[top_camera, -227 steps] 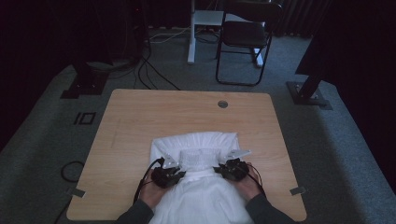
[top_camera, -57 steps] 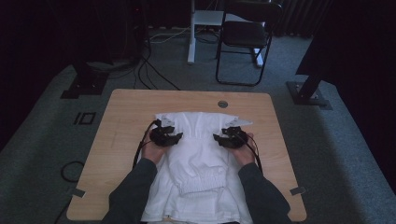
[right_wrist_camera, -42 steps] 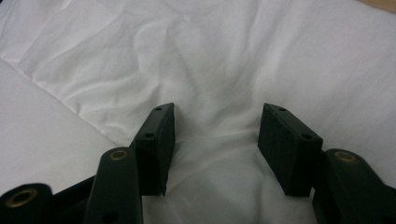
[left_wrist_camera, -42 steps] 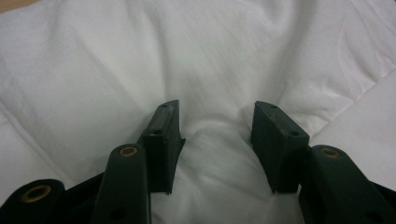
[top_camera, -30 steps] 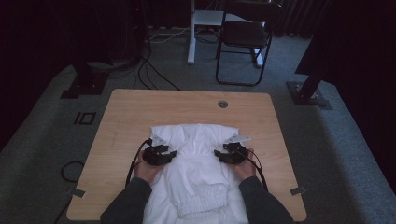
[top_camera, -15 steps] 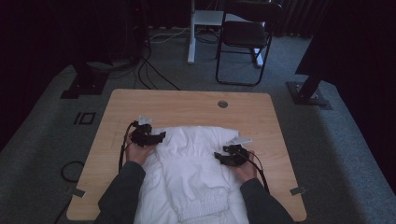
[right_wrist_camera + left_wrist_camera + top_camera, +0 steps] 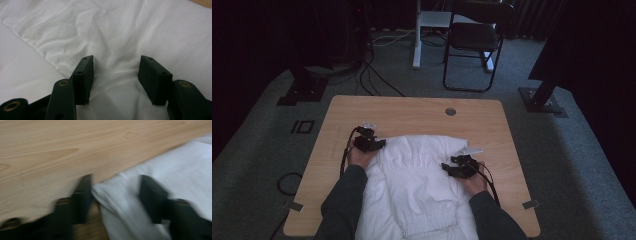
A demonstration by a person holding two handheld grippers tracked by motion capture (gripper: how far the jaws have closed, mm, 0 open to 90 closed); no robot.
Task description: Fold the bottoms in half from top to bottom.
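White garment point(image 7: 419, 185), gathered elastic band visible across it, lies spread on the near half of the wooden table point(image 7: 412, 112), its lower part running off the near edge between the person's forearms. Left gripper point(image 7: 371, 144) sits at the garment's far-left corner, just at the cloth edge where it meets bare wood. In the left gripper view point(image 7: 115, 195) the picture is blurred; jaws stand partly apart and have just been closing, with a folded edge of the white cloth point(image 7: 117, 192) lying between them, the left jaw on the wood side and the right jaw over the fabric. Cannot tell whether the pads actually pinch the cloth. Right gripper point(image 7: 457, 167) rests on the garment's right side, well apart from the left one, cable trailing back along the hand. In the right gripper view point(image 7: 115, 75) jaws are held about half open, pads down on wrinkled white fabric point(image 7: 112, 32), a soft ridge of cloth rising between them but not squeezed by either pad. Dark chair point(image 7: 474, 40) stands on the carpet beyond the table.
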